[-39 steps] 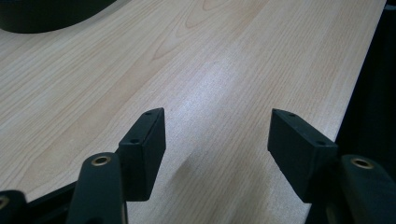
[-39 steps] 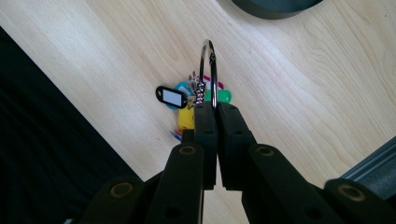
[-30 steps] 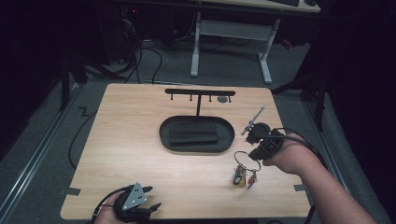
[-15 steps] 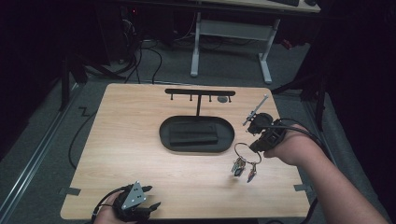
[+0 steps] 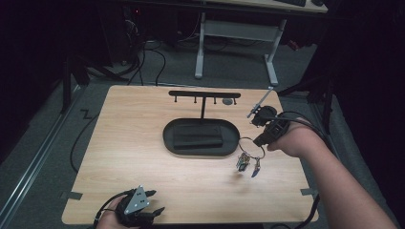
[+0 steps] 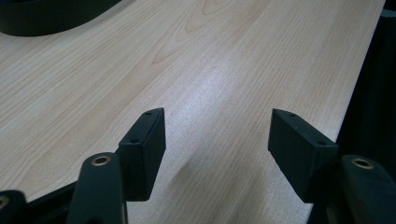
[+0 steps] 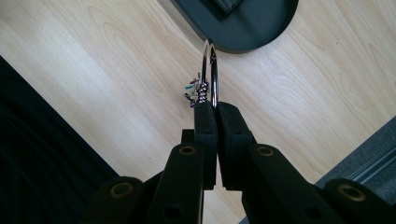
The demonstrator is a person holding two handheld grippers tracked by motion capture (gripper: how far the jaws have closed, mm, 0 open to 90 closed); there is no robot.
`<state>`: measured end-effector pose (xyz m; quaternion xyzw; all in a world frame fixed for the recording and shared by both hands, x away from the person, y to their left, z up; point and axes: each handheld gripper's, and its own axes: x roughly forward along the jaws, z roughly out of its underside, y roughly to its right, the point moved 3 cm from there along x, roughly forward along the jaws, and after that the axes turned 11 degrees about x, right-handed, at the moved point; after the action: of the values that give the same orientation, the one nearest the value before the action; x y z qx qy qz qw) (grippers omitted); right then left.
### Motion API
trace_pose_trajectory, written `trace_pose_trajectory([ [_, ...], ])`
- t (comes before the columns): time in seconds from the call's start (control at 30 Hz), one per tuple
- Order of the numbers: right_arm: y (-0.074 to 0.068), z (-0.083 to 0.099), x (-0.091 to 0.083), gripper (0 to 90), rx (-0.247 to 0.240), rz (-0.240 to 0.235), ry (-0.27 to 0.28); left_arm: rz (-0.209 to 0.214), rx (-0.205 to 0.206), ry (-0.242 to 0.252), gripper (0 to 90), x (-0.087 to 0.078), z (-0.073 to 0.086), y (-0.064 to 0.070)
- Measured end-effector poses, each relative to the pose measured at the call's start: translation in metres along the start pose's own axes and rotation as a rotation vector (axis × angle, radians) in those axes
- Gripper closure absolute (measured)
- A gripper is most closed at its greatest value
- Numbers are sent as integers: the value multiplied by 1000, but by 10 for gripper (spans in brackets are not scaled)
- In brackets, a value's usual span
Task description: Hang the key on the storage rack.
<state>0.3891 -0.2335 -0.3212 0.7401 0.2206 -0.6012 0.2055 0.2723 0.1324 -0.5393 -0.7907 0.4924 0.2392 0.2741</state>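
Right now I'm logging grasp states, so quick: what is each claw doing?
Left claw: open, holding nothing, low over the table.
Right claw: closed on the key ring, keys dangling.

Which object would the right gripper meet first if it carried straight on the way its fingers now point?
Probably the black oval tray. The right gripper, shut on the key ring, points toward the tray's near rim, with bare table between. Depth is hard to judge, since the gripper is lifted.

Bright tabletop — dark, murky surroundings
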Motion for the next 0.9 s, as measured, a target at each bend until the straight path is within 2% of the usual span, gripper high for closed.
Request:
trace_pose_trajectory([
  [0.2, 3, -15, 6, 879, -2, -5, 6, -10, 7, 2, 371, 0, -1, 1],
  [0.53, 12, -41, 5, 879, -3, -5, 30, -14, 4, 5, 371, -2, -1, 1],
  [0.73, 20, -56, -1, 879, 49, -1, 50, -15, -3, 13, 372, -3, 0, -1],
  [0.77, 22, -58, -2, 879, 32, 5, 58, -12, -2, 10, 372, -3, 0, -1],
  [0.83, 24, -64, -3, 879, 52, 9, 61, -9, 1, 13, 372, -2, -1, -1],
  [0.87, 26, -67, -3, 879, 48, 7, 67, -10, 4, 15, 372, -1, -1, -1],
  [0.9, 27, -69, -3, 879, 67, 12, 65, -8, 7, 13, 372, -1, -1, -1],
])
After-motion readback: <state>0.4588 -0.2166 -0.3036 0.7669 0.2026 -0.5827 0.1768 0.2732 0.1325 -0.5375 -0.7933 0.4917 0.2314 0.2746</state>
